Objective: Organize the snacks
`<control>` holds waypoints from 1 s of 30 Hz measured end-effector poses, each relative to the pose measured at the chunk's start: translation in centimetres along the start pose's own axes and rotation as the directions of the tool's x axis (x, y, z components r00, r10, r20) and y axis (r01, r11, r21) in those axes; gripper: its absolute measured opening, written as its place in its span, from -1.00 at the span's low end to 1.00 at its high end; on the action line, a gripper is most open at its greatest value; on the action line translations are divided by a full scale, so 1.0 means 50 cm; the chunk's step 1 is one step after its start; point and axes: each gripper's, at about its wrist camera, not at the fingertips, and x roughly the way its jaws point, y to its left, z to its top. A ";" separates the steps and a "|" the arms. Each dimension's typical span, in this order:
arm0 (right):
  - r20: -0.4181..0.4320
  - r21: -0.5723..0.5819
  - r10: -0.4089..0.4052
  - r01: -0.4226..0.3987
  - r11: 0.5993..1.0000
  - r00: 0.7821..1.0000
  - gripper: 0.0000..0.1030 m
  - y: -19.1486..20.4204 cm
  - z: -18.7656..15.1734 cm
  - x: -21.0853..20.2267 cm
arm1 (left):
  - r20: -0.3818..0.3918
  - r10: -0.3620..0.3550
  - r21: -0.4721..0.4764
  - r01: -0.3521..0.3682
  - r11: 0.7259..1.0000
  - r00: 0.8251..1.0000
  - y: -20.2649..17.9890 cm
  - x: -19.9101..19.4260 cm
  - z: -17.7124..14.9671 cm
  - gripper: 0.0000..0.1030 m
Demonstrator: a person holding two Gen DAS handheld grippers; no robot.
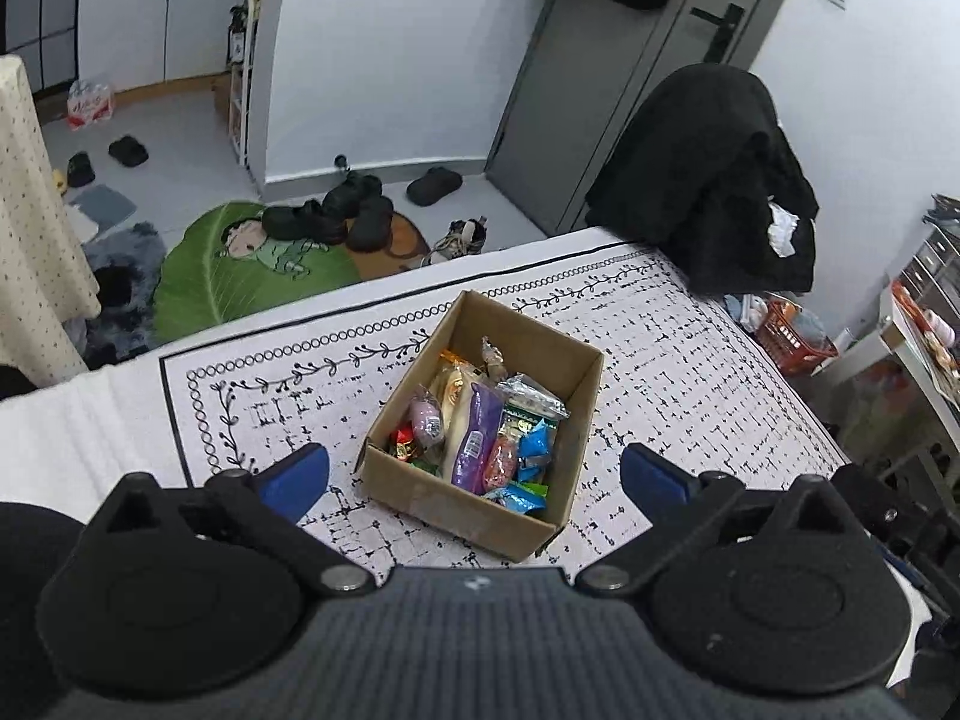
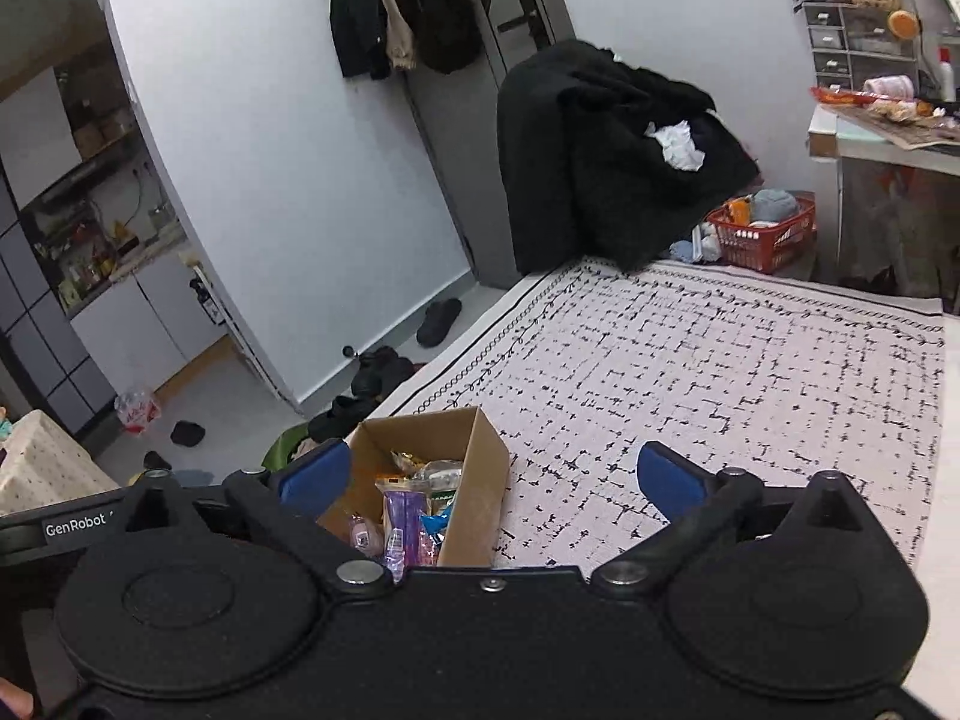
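Only one text can be read with certainty: the word "GenRobot" in white letters on a black bar (image 2: 57, 531), which lies at about 9 o'clock in the right wrist view, just left of the right gripper's body. After the word the bar is covered, so I cannot tell if more letters follow.

In the cardboard box (image 1: 414, 498) the purple packet (image 1: 474, 444) carries a small white label with print, at about 6 o'clock from the middle of the left wrist view, but the print is too small to read. The other snack wrappers show colours only, no legible words.
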 end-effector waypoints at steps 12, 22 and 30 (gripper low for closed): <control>0.028 -0.013 -0.017 0.018 1.000 0.999 1.00 0.004 -0.023 -0.092 | 0.040 -0.027 0.122 0.021 0.992 0.999 0.002 -0.090 -0.042 1.00; 0.003 -0.082 -0.014 0.014 0.997 1.000 1.00 0.031 -0.053 -0.158 | 0.094 -0.097 0.173 0.080 0.982 0.991 0.018 -0.189 -0.073 1.00; 0.007 -0.142 -0.013 0.014 0.990 1.000 1.00 0.056 -0.080 -0.210 | 0.114 -0.129 0.210 0.103 0.972 0.985 0.028 -0.247 -0.094 1.00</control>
